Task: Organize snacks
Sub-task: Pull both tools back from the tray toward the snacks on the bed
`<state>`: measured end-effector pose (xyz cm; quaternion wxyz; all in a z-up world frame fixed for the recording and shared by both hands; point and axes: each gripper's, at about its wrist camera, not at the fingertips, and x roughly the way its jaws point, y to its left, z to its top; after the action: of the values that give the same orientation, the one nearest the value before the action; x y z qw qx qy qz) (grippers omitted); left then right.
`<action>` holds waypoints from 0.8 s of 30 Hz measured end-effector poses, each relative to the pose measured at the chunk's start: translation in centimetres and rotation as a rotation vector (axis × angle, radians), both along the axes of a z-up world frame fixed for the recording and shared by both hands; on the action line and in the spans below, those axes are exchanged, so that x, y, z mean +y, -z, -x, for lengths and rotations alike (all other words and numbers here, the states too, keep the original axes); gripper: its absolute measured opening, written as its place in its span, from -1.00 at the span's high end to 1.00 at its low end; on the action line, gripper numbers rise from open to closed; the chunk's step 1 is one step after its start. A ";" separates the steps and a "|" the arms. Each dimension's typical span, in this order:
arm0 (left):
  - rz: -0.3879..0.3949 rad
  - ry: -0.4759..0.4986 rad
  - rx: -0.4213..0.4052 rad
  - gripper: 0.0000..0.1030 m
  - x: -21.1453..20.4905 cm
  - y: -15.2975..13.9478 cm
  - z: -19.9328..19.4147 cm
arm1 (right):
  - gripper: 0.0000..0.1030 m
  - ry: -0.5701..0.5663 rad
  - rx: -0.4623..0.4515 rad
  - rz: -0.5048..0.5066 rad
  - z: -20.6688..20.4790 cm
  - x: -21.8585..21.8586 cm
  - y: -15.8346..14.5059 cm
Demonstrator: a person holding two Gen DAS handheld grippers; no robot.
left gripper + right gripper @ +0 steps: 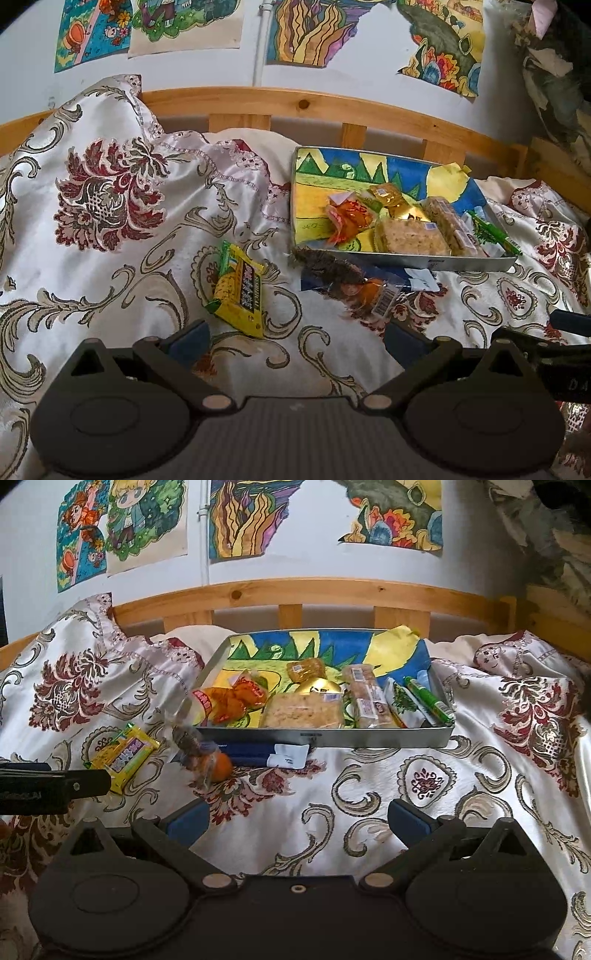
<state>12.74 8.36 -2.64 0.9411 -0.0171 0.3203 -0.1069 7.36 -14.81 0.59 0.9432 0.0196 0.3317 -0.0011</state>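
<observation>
Both my tongs [295,338] [299,821] wide open, empty. Yellow pack [240,291] lies left of tray [476,263]; next, grasp it.

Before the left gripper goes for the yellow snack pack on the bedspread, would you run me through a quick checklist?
1. Left gripper open, nothing held: ok.
2. Yellow snack pack unobstructed on the bedspread, just ahead of the left fingers: ok.
3. Right gripper open and clear of the pack: ok.
4. Tray has free space at its back: ok.
5. Clear-wrapped snack beside the pack, apart from it: ok.
6. Tray sits level on the soft bedding: cannot tell.
</observation>
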 end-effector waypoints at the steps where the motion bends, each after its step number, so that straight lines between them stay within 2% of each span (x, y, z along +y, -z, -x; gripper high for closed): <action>1: -0.003 0.000 0.005 -0.99 0.0 0.1 -0.1 | -0.99 0.000 0.001 0.000 0.0 0.1 0.1; 7: -0.082 0.000 0.043 -0.99 -0.7 0.7 -0.4 | -0.99 -0.008 0.011 -0.001 -0.4 0.5 0.4; 10: -0.104 0.008 0.026 -0.99 -0.8 0.8 -0.4 | -0.99 -0.013 0.015 0.001 -0.6 0.6 0.6; 14: -0.089 0.007 0.011 -0.99 -0.5 0.7 -0.7 | -0.99 -0.016 0.006 -0.004 -1.0 0.7 0.5; 18: -0.133 -0.004 -0.007 -0.99 -0.5 0.7 -1.3 | -0.99 -0.031 -0.018 -0.004 -1.5 0.8 0.2; 22: -0.105 -0.028 0.021 -0.99 0.3 0.9 -2.6 | -0.99 -0.078 -0.020 -0.020 -1.9 1.1 0.3; 24: -0.072 -0.007 0.056 -0.99 0.9 1.1 -3.5 | -0.99 -0.101 -0.016 -0.019 -2.1 1.3 0.5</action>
<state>16.23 9.24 -3.73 0.9322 0.0127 0.3500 -0.0912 9.50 -13.48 0.11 0.9444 0.0117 0.3249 0.0496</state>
